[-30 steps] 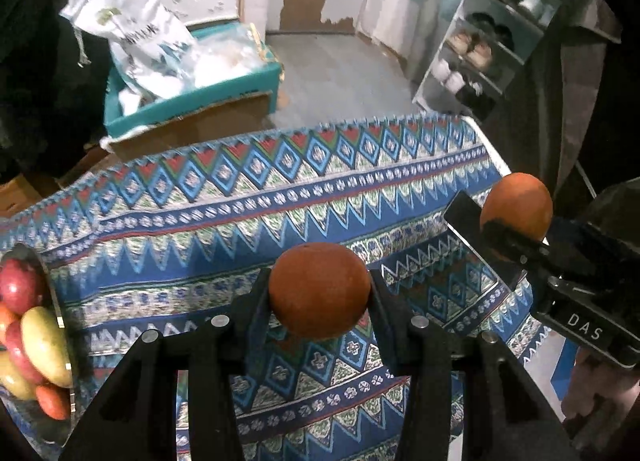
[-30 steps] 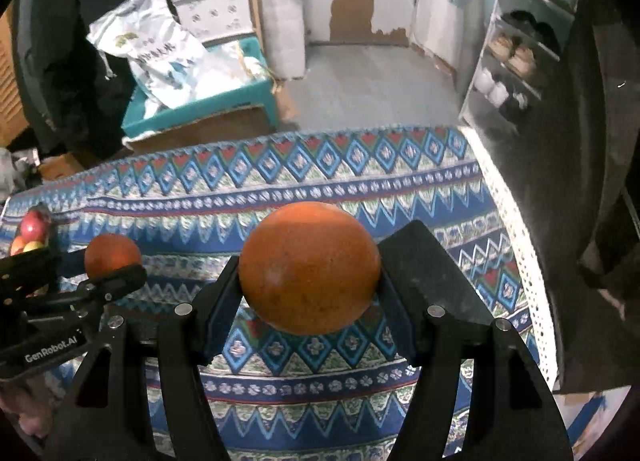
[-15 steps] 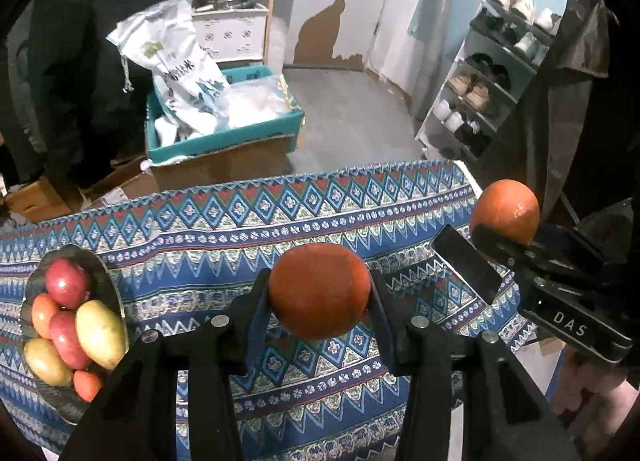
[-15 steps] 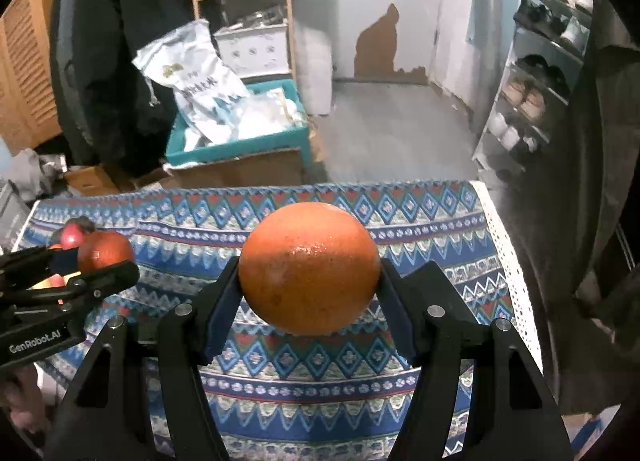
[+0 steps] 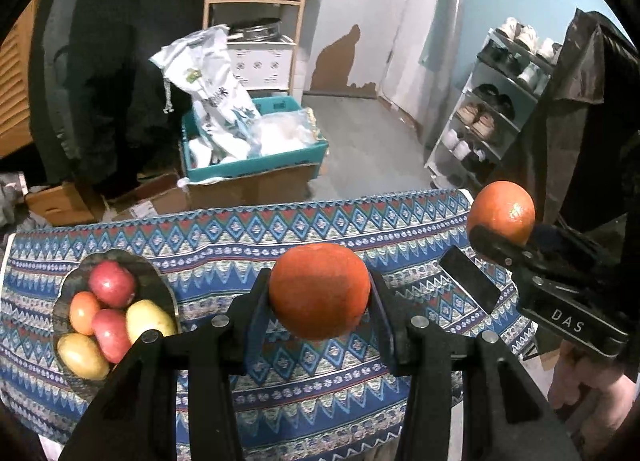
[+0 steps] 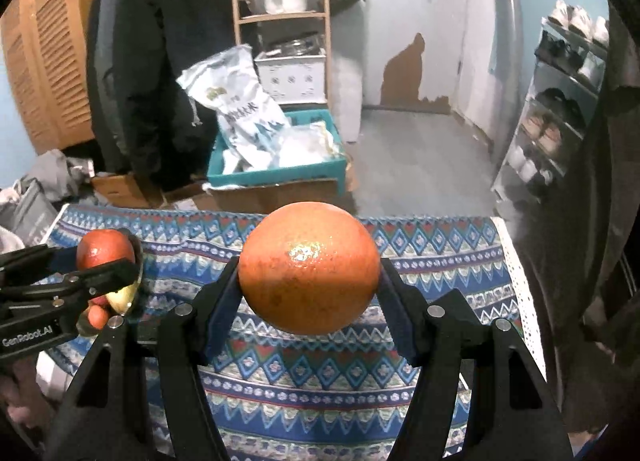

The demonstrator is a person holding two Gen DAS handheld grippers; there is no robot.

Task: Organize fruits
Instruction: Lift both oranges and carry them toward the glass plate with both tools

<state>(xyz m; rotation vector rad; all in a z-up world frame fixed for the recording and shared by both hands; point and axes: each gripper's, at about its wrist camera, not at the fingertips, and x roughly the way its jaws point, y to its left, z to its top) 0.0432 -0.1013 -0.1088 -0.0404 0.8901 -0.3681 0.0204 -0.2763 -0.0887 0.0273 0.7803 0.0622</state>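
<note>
My left gripper [image 5: 319,293] is shut on an orange [image 5: 319,290] and holds it high above the patterned tablecloth [image 5: 320,389]. My right gripper [image 6: 310,273] is shut on a larger orange [image 6: 309,266], also held high above the cloth. Each shows in the other's view: the right one with its orange [image 5: 501,211] at the right, the left one with its orange [image 6: 105,248] at the left. A dark bowl [image 5: 158,279] at the table's left holds red apples [image 5: 111,284], yellow fruit [image 5: 149,320] and a small orange fruit [image 5: 83,311].
A black phone [image 5: 469,285] lies on the cloth at the right. Beyond the table's far edge are a teal crate with bags [image 5: 256,141], cardboard boxes [image 5: 60,201], a wooden shelf [image 5: 256,1] and a shoe rack [image 5: 492,109].
Both grippers have risen and pulled back from the table with their oranges. The fruit bowl and the whole tabletop have come into fuller view.
</note>
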